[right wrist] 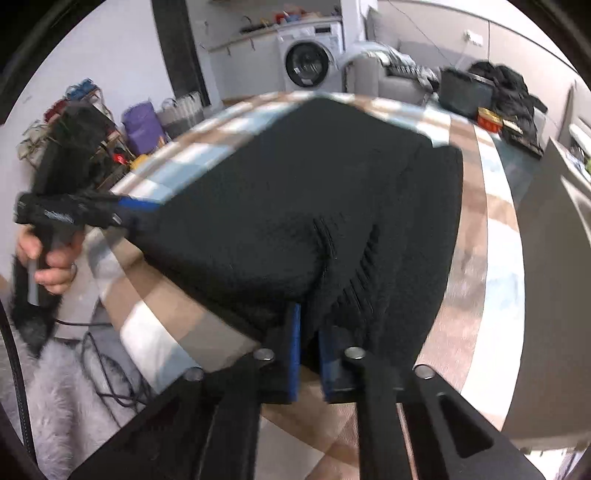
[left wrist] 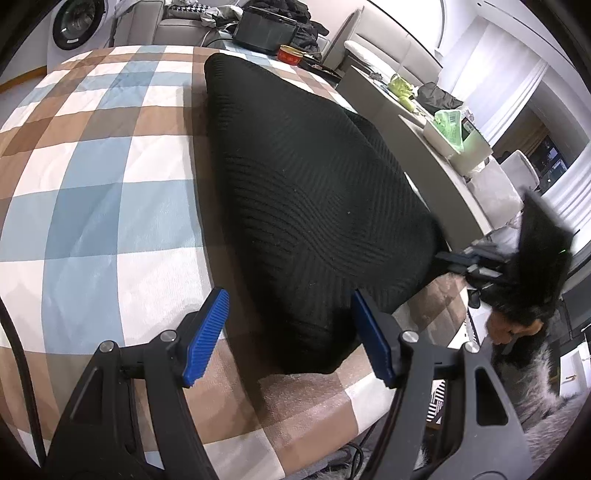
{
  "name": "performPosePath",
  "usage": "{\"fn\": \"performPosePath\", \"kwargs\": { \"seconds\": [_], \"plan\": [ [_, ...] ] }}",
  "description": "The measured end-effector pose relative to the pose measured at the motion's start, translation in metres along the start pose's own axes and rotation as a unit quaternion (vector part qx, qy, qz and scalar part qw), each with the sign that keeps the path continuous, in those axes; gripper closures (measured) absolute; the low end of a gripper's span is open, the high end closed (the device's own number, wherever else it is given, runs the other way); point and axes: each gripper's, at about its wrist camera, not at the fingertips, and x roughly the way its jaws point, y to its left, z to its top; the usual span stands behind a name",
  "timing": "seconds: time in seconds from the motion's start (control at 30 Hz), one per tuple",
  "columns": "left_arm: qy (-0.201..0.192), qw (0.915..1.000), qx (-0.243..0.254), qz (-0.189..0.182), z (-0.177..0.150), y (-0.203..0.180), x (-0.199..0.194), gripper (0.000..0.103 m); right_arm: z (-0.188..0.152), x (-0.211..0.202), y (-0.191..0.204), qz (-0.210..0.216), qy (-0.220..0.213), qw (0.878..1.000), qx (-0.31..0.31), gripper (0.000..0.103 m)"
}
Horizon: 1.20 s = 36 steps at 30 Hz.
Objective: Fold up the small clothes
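A black ribbed knit garment (left wrist: 303,184) (right wrist: 277,192) lies folded over on the checked tablecloth (left wrist: 92,166) (right wrist: 491,258). My left gripper (left wrist: 290,334) is open, its blue pads standing either side of the garment's near corner without pressing it. In the right wrist view this left gripper (right wrist: 136,210) sits at the garment's left corner, a hand on its handle. My right gripper (right wrist: 311,350) is shut on a bunched edge of the garment near the table's front. The left wrist view shows the right gripper (left wrist: 448,258) at the garment's right corner.
A washing machine (left wrist: 74,22) (right wrist: 306,66) and a sofa stand behind the table. A black box (left wrist: 266,29) and a red tin (left wrist: 290,54) sit at the far edge. A grey side table (left wrist: 424,177) with green items is at the right. A fluffy rug (right wrist: 55,387) with cables lies below.
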Motion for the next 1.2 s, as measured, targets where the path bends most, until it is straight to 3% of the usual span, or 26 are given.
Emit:
{"fn": "performPosePath", "kwargs": {
  "seconds": [0.17, 0.33, 0.4, 0.47, 0.53, 0.67, 0.8, 0.97, 1.2],
  "plan": [
    [0.009, 0.9999, 0.001, 0.013, -0.004, 0.003, 0.008, 0.037, 0.010, -0.040, 0.000, 0.030, -0.057, 0.998, 0.007, 0.098],
    [0.010, 0.9997, 0.010, 0.022, -0.006, 0.002, 0.010, 0.036, -0.010, 0.000, -0.009, -0.017, 0.052, 0.998, 0.036, 0.096],
    [0.011, 0.9996, 0.010, 0.023, -0.006, 0.002, 0.010, 0.036, -0.009, -0.006, -0.010, -0.001, 0.031, 0.998, 0.053, 0.090],
    [0.010, 0.9998, 0.008, 0.018, -0.006, 0.003, 0.008, 0.036, 0.000, -0.022, -0.019, 0.022, -0.012, 0.996, 0.084, 0.073],
    [0.009, 0.9999, 0.003, 0.012, -0.005, 0.004, 0.007, 0.036, 0.008, -0.030, -0.034, 0.041, -0.051, 0.990, 0.127, 0.063],
    [0.005, 1.0000, 0.002, 0.009, -0.003, 0.004, 0.005, 0.036, 0.027, -0.010, -0.069, 0.025, -0.048, 0.978, 0.203, 0.063],
    [0.001, 0.9999, -0.002, 0.010, -0.001, 0.006, 0.003, 0.036, 0.044, 0.025, -0.096, 0.051, -0.029, 0.966, 0.253, 0.063],
    [-0.001, 0.9999, -0.012, 0.009, 0.005, 0.014, 0.003, 0.036, 0.060, 0.050, -0.107, 0.100, -0.028, 0.958, 0.268, 0.063],
    [0.001, 0.9999, -0.013, 0.007, 0.011, 0.015, 0.005, 0.036, 0.087, 0.071, -0.103, 0.090, -0.022, 0.963, 0.254, 0.064]
  ]
}}
